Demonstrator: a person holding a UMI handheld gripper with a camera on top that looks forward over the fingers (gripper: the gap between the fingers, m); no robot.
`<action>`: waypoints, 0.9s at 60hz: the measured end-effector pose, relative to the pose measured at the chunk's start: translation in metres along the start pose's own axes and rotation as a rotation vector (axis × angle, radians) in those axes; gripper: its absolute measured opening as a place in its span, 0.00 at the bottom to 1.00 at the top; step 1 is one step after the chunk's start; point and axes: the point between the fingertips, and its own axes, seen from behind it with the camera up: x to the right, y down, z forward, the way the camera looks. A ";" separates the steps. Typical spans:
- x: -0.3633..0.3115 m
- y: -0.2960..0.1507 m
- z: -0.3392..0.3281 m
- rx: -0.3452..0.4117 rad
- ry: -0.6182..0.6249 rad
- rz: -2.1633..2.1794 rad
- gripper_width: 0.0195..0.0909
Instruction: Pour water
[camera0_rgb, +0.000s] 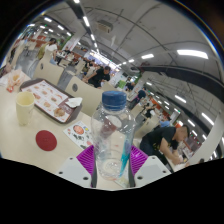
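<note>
The gripper (112, 160) pinches a clear water bottle (112, 132) with a blue cap, upright between both pink pads (88, 158). Beyond it on the pale table (30, 150) lie a red coaster (46, 140), a cup (25, 108) and a tray (47, 97). Seated people fill the hall behind.

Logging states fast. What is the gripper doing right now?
Gripper: fingers shut on the clear plastic water bottle with a blue cap.

Your one camera rides on the gripper (112, 165), looking forward along its fingers, close over the table (20, 140) toward a crowded canteen hall (110, 75).
</note>
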 end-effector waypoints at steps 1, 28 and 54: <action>-0.002 -0.008 0.001 0.002 0.016 -0.039 0.32; -0.127 -0.156 0.025 0.078 0.242 -1.204 0.32; -0.149 -0.157 0.023 0.051 0.179 -1.255 0.32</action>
